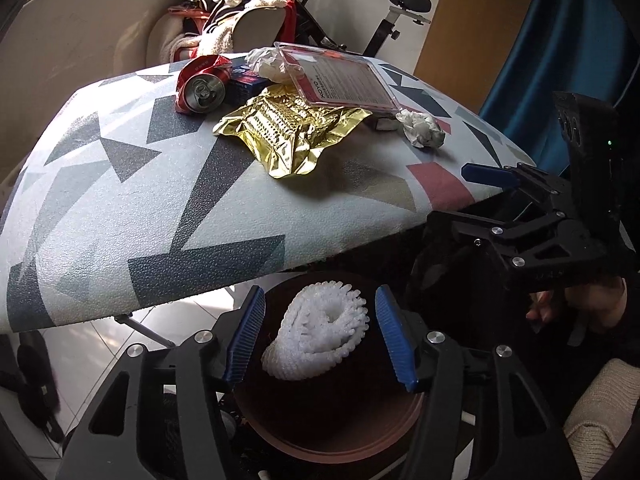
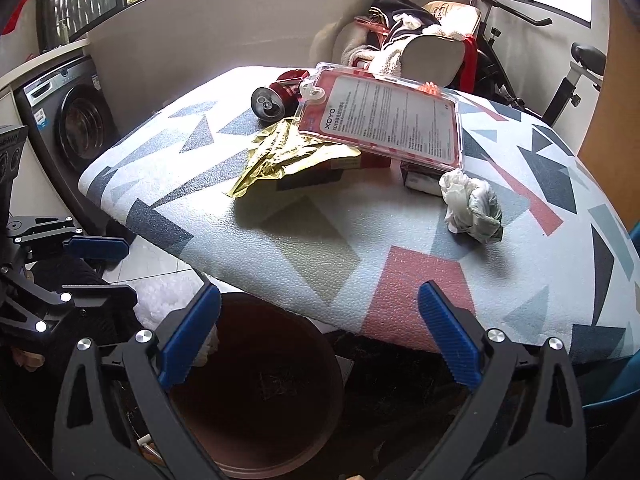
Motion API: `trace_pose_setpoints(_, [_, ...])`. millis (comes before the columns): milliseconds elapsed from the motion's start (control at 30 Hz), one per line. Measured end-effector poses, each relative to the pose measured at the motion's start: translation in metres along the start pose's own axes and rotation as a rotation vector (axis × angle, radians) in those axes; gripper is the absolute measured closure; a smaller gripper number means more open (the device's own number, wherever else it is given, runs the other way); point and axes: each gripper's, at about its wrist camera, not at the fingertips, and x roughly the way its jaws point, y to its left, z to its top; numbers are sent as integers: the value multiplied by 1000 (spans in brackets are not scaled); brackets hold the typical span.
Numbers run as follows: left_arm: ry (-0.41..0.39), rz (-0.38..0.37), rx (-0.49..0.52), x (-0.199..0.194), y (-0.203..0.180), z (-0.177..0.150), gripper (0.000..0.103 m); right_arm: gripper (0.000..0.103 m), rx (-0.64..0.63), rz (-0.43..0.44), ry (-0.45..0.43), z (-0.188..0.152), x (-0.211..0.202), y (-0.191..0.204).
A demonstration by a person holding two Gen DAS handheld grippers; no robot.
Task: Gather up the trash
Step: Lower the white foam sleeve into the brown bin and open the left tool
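My left gripper [image 1: 320, 336] is open above a round brown bin [image 1: 332, 432]; white foam netting [image 1: 320, 332] sits between its jaws, untouched, over the bin mouth. My right gripper [image 2: 320, 344] is open and empty at the table's near edge, above the same bin [image 2: 256, 396]. On the patterned table [image 1: 120, 208] lie a crushed red can [image 1: 202, 88], gold foil wrapper [image 1: 288, 132], a clear plastic package [image 1: 344, 76] and crumpled paper balls [image 1: 422, 128] [image 1: 268, 62]. In the right wrist view: the can [image 2: 272, 100], the foil [image 2: 280, 152], the package [image 2: 384, 120], the paper ball [image 2: 472, 208].
A small blue box [image 1: 244, 84] lies beside the can. A chair piled with clothes [image 1: 224, 28] and an exercise bike [image 1: 384, 20] stand behind the table. A washing machine [image 2: 72, 120] is at left. Blue fabric [image 1: 560, 40] hangs at right. Tiled floor lies below.
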Motion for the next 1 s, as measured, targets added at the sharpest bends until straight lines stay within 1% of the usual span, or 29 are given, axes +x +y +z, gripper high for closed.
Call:
trace_pose_setpoints(67, [-3, -2, -9, 0, 2, 0, 38, 6, -1, 0, 1, -1, 0, 0])
trace_pose_setpoints(133, [-14, -3, -13, -2, 3, 0, 27, 6, -3, 0, 3, -1, 1, 0])
trace_pose_setpoints(167, [-23, -3, -13, -4, 3, 0, 24, 6, -4, 1, 3, -1, 1, 0])
trace_pose_setpoints(233, [-35, -7, -12, -5, 2, 1, 10, 6, -6, 2, 3, -1, 1, 1])
trace_pose_setpoints(300, [-39, -5, -12, -6, 2, 1, 6, 6, -5, 0, 5, -1, 1, 2])
trace_pose_setpoints(700, [-73, 14, -80, -9, 16, 3, 6, 6, 6, -4, 9, -2, 3, 0])
trace_pose_setpoints(867, [-103, 8, -106, -15, 21, 3, 6, 6, 2, -32, 14, -1, 4, -1])
trace_pose_setpoints(933, [-113, 26, -119, -17, 23, 4, 6, 6, 2, -49, 9, -1, 4, -1])
trace_pose_setpoints(1000, [-125, 88, -142, -19, 27, 4, 6, 6, -1, -84, 4, 0, 3, -1])
